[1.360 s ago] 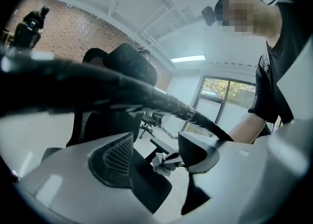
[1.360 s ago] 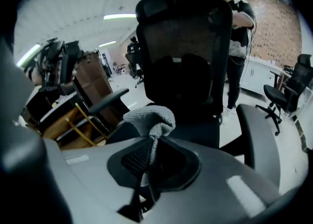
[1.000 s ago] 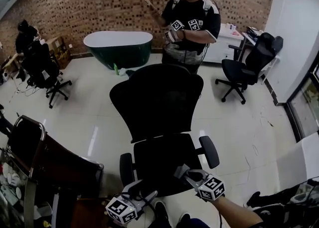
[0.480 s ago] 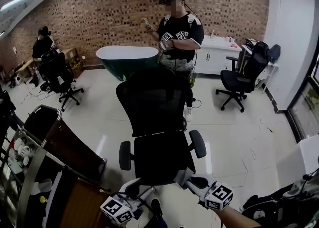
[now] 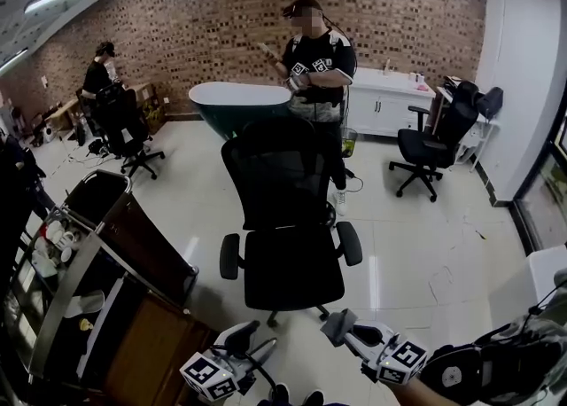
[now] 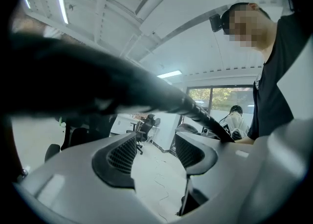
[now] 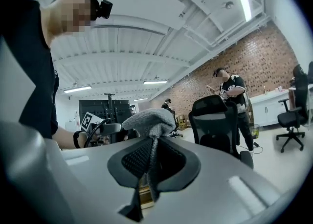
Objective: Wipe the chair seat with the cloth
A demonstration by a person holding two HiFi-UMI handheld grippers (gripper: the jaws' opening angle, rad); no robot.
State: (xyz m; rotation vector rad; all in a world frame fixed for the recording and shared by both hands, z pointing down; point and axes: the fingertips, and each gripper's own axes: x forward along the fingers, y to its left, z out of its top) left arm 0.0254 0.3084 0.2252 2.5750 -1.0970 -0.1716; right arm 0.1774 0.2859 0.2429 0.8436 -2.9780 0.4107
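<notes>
Backing off, and the chair seat (image 5: 292, 267) sits farther from me now; my right hand-held gripper (image 7: 152, 164) clamps the cloth (image 7: 149, 119), my left hand-held gripper (image 6: 155, 155) gapes empty (no wiping started, I'd say).

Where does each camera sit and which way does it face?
Head view: on the person's head, looking down at the chair; left gripper and right gripper at bottom.
Left gripper view: on that gripper, tilted up at ceiling; jaws apart, empty; wearer's torso right.
Right gripper view: on that gripper, facing the chair; jaws shut on the cloth.
Shared: the chair, in head and right gripper views.
</notes>
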